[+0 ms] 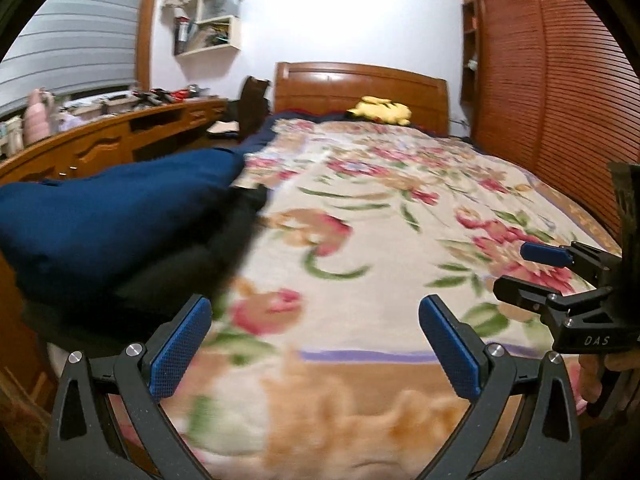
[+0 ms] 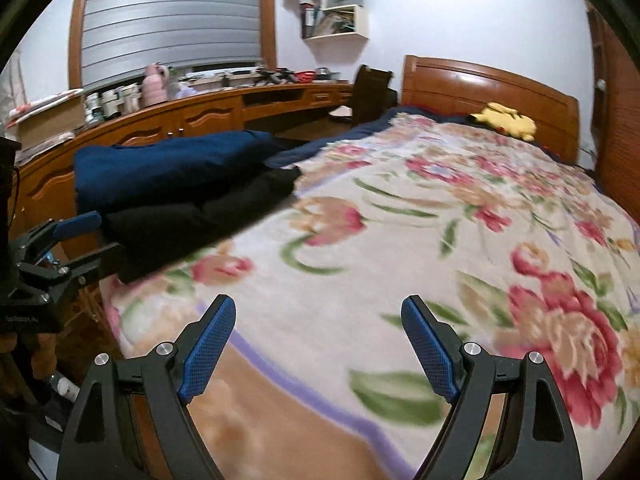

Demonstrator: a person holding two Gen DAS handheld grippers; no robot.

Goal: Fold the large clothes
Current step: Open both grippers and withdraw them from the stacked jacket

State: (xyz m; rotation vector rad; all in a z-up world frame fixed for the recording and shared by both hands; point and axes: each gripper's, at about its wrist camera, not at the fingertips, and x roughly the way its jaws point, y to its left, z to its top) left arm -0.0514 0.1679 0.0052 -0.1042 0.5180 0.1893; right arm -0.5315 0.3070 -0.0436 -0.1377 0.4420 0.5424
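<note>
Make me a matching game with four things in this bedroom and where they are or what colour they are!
Things:
1. plush toy
2. blanket
3. dark clothes
4. shelf

Descriptions:
A. on the wall
B. covered in flowers
C. yellow, by the headboard
D. navy and black, piled at the bed's left edge

Pairs: 1-C, 2-B, 3-D, 4-A
</note>
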